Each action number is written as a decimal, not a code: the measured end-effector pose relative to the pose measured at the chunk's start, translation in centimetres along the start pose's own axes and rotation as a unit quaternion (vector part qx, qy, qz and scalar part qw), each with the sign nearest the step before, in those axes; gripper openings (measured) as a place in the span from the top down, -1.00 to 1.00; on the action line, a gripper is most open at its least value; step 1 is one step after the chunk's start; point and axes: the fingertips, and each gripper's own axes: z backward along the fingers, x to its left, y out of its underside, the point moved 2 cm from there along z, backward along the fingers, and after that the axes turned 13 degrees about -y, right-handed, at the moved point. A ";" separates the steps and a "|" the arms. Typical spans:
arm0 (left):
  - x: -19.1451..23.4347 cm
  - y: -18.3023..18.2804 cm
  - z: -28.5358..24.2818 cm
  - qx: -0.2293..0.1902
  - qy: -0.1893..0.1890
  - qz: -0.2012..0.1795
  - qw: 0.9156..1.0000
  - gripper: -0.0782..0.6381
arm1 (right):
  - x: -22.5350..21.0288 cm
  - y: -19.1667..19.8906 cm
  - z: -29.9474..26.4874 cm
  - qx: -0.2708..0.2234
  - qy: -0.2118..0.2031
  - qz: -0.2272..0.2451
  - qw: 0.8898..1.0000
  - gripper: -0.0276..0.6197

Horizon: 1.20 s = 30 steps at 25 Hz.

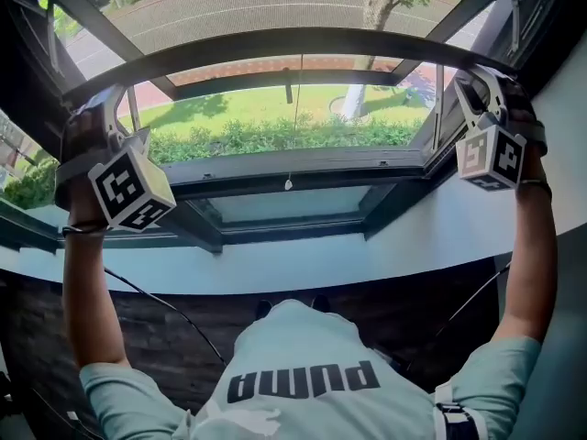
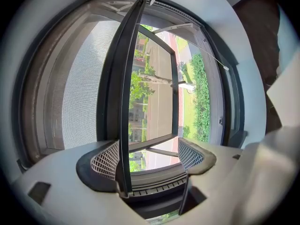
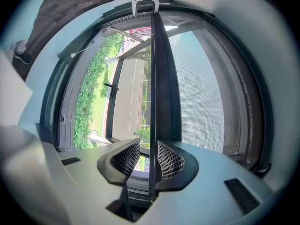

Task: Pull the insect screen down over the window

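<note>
The insect screen's dark bottom bar (image 1: 303, 42) arcs across the top of the window, with grey mesh (image 1: 257, 3) above it. My left gripper (image 1: 117, 115) is raised at the bar's left end and my right gripper (image 1: 477, 85) at its right end. In the left gripper view the bar (image 2: 124, 88) runs between the wide-open jaws of the gripper (image 2: 147, 156), against the left pad (image 2: 105, 158) and far from the right pad. In the right gripper view the bar (image 3: 159, 78) passes between the gripper's (image 3: 143, 161) jaws, beside the right pad (image 3: 169, 161); a gap shows at the left pad.
Below the bar the window sash (image 1: 293, 159) stands open outward over hedge and lawn, its handle (image 1: 288, 88) at the middle. A thin pull cord (image 1: 289, 183) hangs down. A white sill (image 1: 367, 255) and a dark wall lie below; cables run along my arms.
</note>
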 end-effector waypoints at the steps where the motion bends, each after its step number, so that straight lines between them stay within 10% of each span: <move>1: 0.0 0.0 0.0 0.001 0.000 0.000 1.000 -0.28 | 0.1 0.2 -0.1 0.003 0.000 -0.001 1.000 0.54; 30: -7.0 0.1 0.4 -0.003 0.066 -0.012 0.998 -0.28 | 6.3 -1.1 -2.0 0.003 -0.078 0.010 0.997 0.59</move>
